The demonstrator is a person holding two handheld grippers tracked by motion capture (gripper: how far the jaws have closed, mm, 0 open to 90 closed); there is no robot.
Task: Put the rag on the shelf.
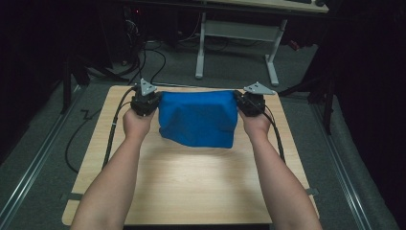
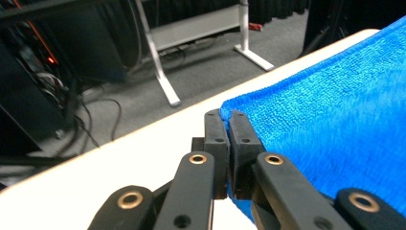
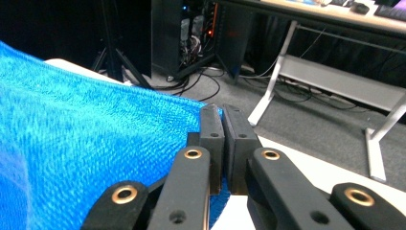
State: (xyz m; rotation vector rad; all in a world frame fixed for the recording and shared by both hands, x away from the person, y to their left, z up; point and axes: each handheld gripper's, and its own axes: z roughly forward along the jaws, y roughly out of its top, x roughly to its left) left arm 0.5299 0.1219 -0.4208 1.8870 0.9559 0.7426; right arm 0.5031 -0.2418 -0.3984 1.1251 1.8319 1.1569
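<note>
Left gripper (image 1: 145, 98): your jaws are pressed together on the far-left corner of the blue towel (image 1: 198, 117), seen close in the left gripper view (image 2: 224, 115).
Right gripper (image 1: 250, 101): your jaws pinch the far-right corner (image 3: 221, 111).
Blue towel: stretched between your two grippers over the far half of the wooden table (image 1: 191, 177), its near edge hanging in folds.
Background: a white-legged desk (image 1: 273, 48) stands beyond the table's far edge.

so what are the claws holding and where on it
Both hold the blue towel: left claw pinches one far corner, right claw the other.
</note>
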